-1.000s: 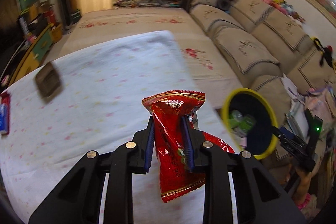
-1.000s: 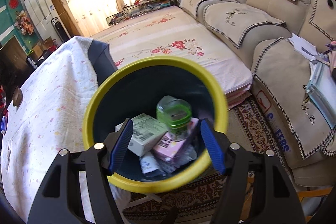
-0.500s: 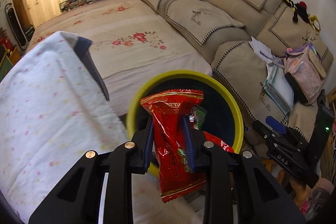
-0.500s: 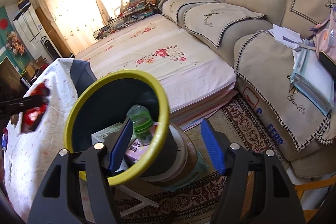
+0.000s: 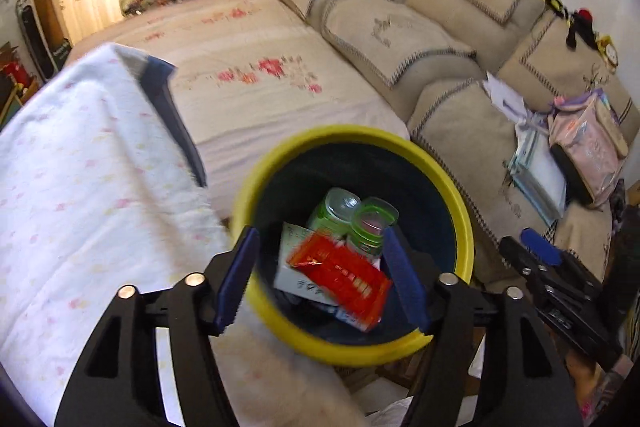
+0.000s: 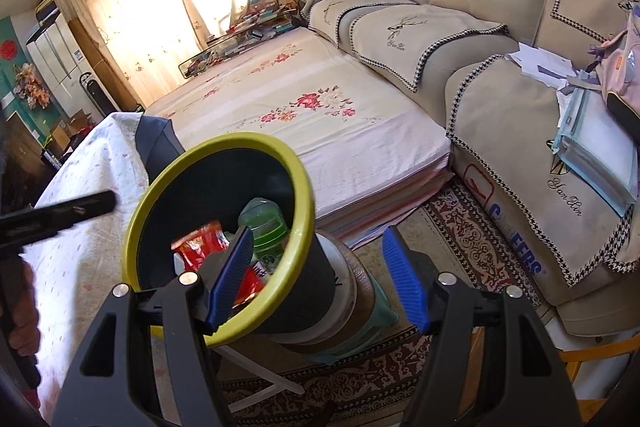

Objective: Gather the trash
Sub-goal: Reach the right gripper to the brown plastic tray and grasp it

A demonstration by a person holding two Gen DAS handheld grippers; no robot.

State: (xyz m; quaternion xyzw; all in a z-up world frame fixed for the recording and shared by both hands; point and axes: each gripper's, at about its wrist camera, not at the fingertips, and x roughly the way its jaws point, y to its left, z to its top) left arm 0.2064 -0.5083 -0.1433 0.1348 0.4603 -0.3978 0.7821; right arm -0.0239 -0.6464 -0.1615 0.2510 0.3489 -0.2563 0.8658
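The yellow-rimmed bin sits just off the corner of the table with the white spotted cloth, with the sofa beyond it at about one o'clock; in the left wrist view the bin fills the lower middle, directly under and ahead of the left claw. That claw's jaws are opening, its blue pads stand clear on either side, and nothing is pressed between them. The red snack wrapper lies loose inside the bin, between and below the pads, on top of a white carton and touching a green-capped bottle at its one o'clock. The wrapper looks very light, thin and crinkly, likely slick foil that folds rather than resists; if it ever needed lifting again, a pinch across a flat end seam would probably hold best. The right claw is also spread, gripping nothing: in its own view its left pad shows in front of the bin's near rim and its right pad in front of the carpet beside it, the wrapper at about ten o'clock.
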